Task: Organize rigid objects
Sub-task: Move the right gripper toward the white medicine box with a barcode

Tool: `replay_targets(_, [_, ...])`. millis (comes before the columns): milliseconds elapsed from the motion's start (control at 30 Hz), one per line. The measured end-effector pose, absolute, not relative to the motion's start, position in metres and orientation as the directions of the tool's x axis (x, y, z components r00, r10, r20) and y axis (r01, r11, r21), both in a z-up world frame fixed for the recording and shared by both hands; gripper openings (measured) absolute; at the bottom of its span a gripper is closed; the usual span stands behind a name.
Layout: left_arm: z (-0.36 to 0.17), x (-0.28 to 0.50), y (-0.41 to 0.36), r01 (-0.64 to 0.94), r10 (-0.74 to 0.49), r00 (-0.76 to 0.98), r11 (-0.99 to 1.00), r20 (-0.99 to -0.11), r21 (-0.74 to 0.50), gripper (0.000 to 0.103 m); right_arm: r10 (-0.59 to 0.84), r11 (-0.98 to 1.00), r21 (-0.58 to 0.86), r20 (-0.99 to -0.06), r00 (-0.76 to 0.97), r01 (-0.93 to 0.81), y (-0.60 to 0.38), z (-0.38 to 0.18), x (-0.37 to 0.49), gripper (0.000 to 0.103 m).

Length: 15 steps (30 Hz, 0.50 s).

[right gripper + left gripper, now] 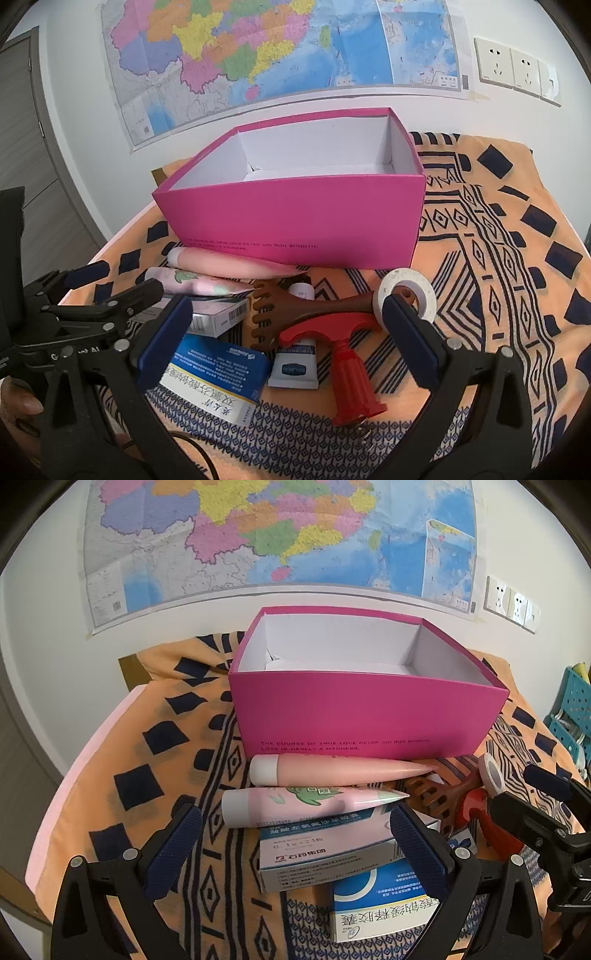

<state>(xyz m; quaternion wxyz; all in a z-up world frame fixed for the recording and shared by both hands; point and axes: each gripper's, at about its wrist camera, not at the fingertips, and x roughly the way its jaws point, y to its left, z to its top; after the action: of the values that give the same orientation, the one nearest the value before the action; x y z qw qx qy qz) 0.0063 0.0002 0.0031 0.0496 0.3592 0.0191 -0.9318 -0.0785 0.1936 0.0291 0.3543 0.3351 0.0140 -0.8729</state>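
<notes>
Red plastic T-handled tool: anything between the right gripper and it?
Nothing visible. The right gripper is open above the red plastic T-handled tool; only the brown wooden hand-shaped scratcher lies against its crossbar.

Ahead of me a coloured map [280,539] hangs on the white wall [44,602], with white sockets [513,68] to its right. An orange patterned cloth [498,236] covers the worktop. A grey door [26,122] stands left; a teal rack [576,705] right.
</notes>
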Motion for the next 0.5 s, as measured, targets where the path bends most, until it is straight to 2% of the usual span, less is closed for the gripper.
replay_targets(500, [0.0008,0.0033,0.0023,0.104,-0.076,-0.734,-0.995,-0.675,-0.002,0.103,-0.615,-0.740,0.217,-0.602,-0.509,0.637,0.1896,0.0248,-0.0833,0.103])
